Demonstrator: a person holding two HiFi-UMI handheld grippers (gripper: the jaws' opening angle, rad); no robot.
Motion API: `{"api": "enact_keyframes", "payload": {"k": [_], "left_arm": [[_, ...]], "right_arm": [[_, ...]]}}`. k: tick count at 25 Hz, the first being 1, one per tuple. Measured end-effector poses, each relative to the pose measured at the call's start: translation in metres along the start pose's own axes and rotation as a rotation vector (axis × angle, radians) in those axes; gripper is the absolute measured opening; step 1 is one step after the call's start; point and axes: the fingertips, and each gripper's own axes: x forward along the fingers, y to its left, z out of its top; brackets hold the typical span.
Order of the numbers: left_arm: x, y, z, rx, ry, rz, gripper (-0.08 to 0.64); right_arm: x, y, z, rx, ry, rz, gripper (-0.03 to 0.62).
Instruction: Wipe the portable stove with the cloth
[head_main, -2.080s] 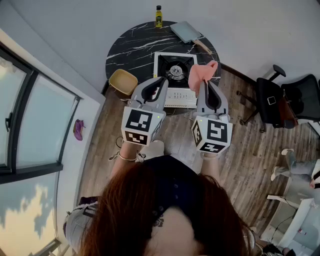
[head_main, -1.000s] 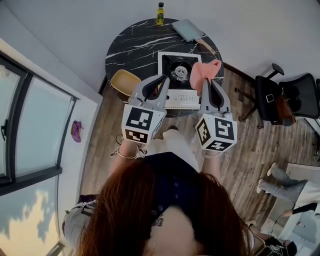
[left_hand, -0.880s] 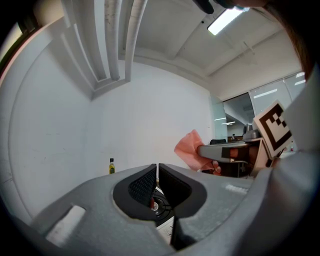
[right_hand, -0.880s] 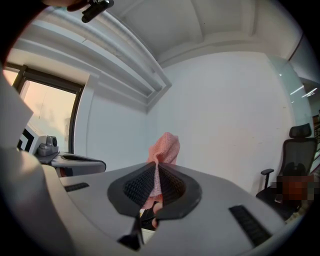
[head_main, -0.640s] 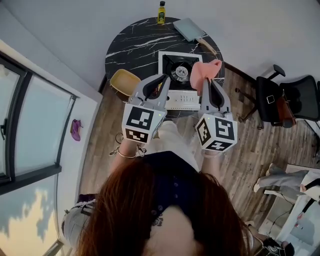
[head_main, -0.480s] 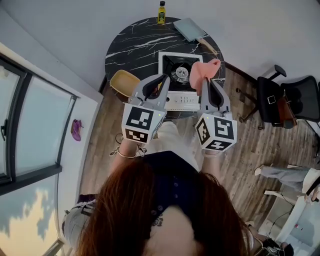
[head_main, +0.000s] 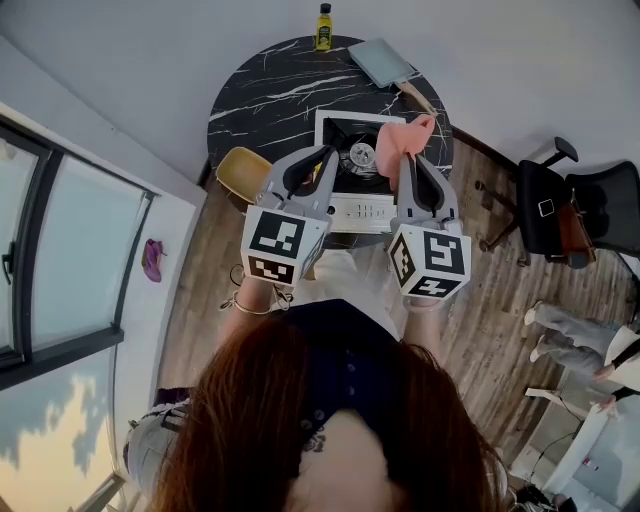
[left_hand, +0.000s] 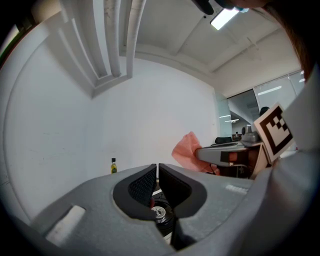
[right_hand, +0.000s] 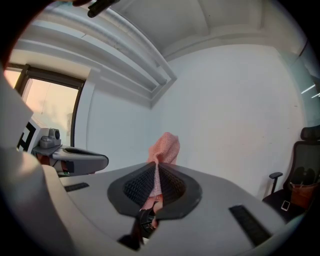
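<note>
The portable stove (head_main: 352, 160), white with a black top and round burner, sits at the near edge of a round black marble table (head_main: 260, 100). A pink cloth (head_main: 397, 146) hangs over the stove's right side, pinched in my right gripper (head_main: 407, 160), which is shut on it; the cloth (right_hand: 164, 150) sticks up between the jaws in the right gripper view. My left gripper (head_main: 318, 156) is shut with nothing in it, held above the stove's left side. In the left gripper view the cloth (left_hand: 187, 152) shows to the right and the burner (left_hand: 160, 214) below the jaws.
A small yellow oil bottle (head_main: 323, 28) stands at the table's far edge, with a cleaver (head_main: 385, 65) to its right. A tan stool (head_main: 243, 172) is at the table's left. A black office chair (head_main: 575, 205) and a person's legs (head_main: 575, 335) are on the right.
Both grippers have come forward toward the table, so the cloth now hangs over the stove's right part. The person at the right has walked.
</note>
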Motion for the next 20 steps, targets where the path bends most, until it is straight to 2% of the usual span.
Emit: {"api": "enact_keyframes", "payload": {"k": [20], "left_arm": [[0.054,0.03,-0.002,-0.01,0.032,0.084,0.023]], "right_arm": [[0.077,-0.017,-0.01,-0.04,0.059,0.131,0.023]]}}
